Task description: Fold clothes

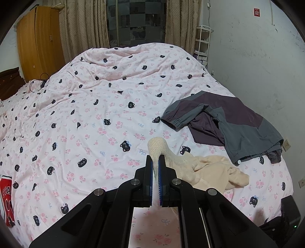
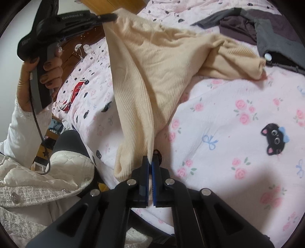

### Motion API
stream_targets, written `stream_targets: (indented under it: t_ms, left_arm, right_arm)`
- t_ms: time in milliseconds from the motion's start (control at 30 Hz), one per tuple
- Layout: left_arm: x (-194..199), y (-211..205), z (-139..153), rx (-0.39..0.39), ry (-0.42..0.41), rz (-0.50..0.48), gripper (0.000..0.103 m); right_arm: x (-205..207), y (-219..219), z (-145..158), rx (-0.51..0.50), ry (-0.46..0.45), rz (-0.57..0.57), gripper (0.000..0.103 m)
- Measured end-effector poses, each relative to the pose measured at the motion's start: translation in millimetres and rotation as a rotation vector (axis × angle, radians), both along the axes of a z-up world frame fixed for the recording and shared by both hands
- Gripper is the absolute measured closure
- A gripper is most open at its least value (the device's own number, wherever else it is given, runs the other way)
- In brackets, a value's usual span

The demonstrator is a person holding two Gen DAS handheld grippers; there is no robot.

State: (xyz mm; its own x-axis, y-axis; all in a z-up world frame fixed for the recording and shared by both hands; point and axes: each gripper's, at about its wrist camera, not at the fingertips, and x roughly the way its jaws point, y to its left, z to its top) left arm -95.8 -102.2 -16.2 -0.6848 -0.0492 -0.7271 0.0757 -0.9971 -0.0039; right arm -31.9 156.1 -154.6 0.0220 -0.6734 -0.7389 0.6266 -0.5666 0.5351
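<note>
A cream ribbed sweater [image 1: 213, 171] lies partly on the pink cat-print bed [image 1: 95, 118], and one end is lifted. My left gripper [image 1: 156, 158] is shut on a bunched edge of it, which pokes up past the fingertips. In the right wrist view the sweater [image 2: 152, 66] hangs stretched between both grippers. The left gripper [image 2: 111, 17], held in a hand, pinches its top corner. My right gripper [image 2: 150, 161] is shut on its lower corner, just above the bed [image 2: 228, 124]. The rest of the sweater trails right toward a grey and purple jacket [image 2: 276, 32].
The jacket [image 1: 238, 124] is spread on the bed's right side near the wall. A red garment [image 1: 6, 200] lies at the left edge. A wooden wardrobe [image 1: 38, 42], curtains and a white rack [image 1: 203, 43] stand behind. The person's white sleeve [image 2: 22, 129] is at left.
</note>
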Motion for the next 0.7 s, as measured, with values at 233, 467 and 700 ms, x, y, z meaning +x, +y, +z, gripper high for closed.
stream_targets:
  t_ms: [233, 467, 700]
  left_arm:
    - [4.8, -12.5, 6.6, 0.003, 0.011, 0.025, 0.099]
    - [10.2, -41.6, 16.9, 0.015, 0.020, 0.084, 0.099]
    - [18.7, -77.6, 26.5, 0.024, 0.030, 0.158, 0.099]
  right_arm:
    - [5.4, 1.6, 28.3, -0.006, 0.062, -0.002, 0.100]
    - [6.5, -6.6, 59.2, 0.002, 0.128, 0.007, 0.100]
    - [-3.6, -20.7, 91.1, 0.020, 0.202, 0.012, 0.100]
